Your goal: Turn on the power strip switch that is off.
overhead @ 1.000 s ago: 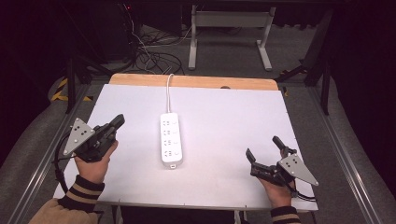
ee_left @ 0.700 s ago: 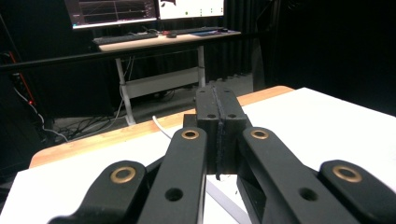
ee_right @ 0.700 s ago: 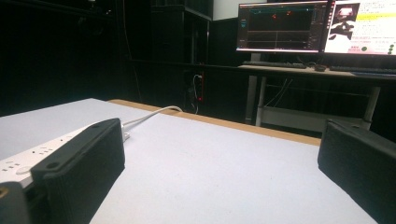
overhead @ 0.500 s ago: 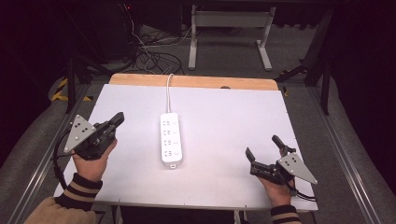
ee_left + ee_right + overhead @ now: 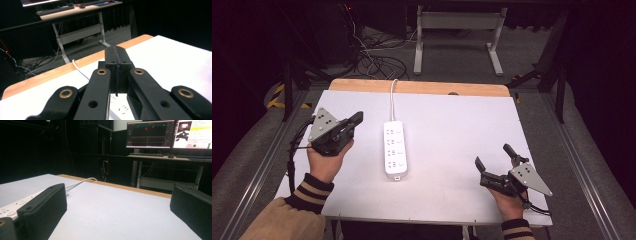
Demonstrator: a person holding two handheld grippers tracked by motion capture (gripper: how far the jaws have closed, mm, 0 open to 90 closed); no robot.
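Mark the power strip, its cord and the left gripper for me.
Power strip [image 5: 394, 148]: high view, middle of its white body.
Cord [image 5: 392, 96]: high view, white run behind the strip.
Left gripper [image 5: 357, 118]: high view, tip of its closed jaws.

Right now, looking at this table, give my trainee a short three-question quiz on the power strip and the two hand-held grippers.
1. True or false: the left hand-held gripper has its jaws pressed together.
2. Which is touching the white power strip? A) left hand-held gripper B) right hand-held gripper C) neither
3. Toward which table edge does the power strip's cable run?

Key:
1. True; nothing is between the jaws.
2. C; the strip lies flat between them, apart from both.
3. The far wooden edge, and over it.
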